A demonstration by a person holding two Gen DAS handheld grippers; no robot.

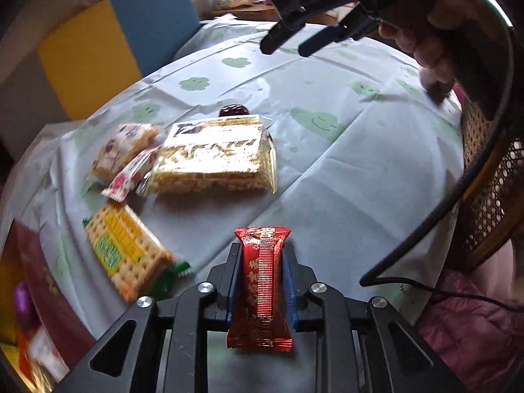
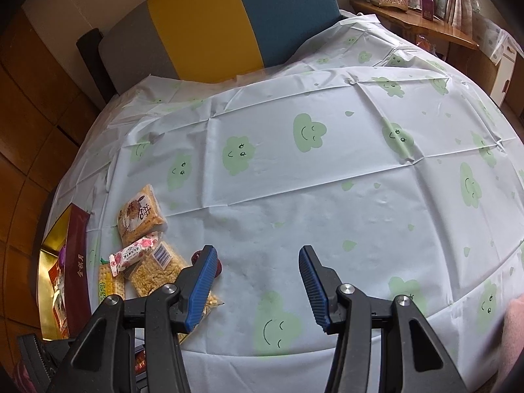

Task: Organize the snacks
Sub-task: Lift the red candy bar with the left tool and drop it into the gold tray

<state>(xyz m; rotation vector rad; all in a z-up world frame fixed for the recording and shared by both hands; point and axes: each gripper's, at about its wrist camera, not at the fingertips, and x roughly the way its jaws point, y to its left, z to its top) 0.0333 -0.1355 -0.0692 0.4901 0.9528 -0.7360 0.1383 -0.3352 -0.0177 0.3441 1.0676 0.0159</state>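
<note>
- The left gripper is pinching a red foil snack bar between its blue pads; the bar stands on end along the fingers, both crimped ends sticking out past the pads.
- Just left of that gripper, a cracker pack with yellow and green labelling lies flat on the tablecloth (it is motion-blurred in the left wrist view).
- Beyond it, a large clear pack of puffed-rice bars lies flat, with a small pink flowered candy wrapper touching its left edge and a smaller orange-and-white snack bag just past that.
- A dark round sweet sits at the far edge of the large pack.
- At the left rim of the table, a maroon gift box with a gold interior stands open; a purple item and a few wrapped snacks lie inside, too blurred to name.
- The right gripper hangs above the table with its fingers spread wide and nothing between them; in the left wrist view it shows at the top of the frame, held by the person's hand.
- Its left finger hovers over the edge of the snack cluster, apart from the packs as far as I can tell.
- A wicker chair stands at the right side of the table.
</note>
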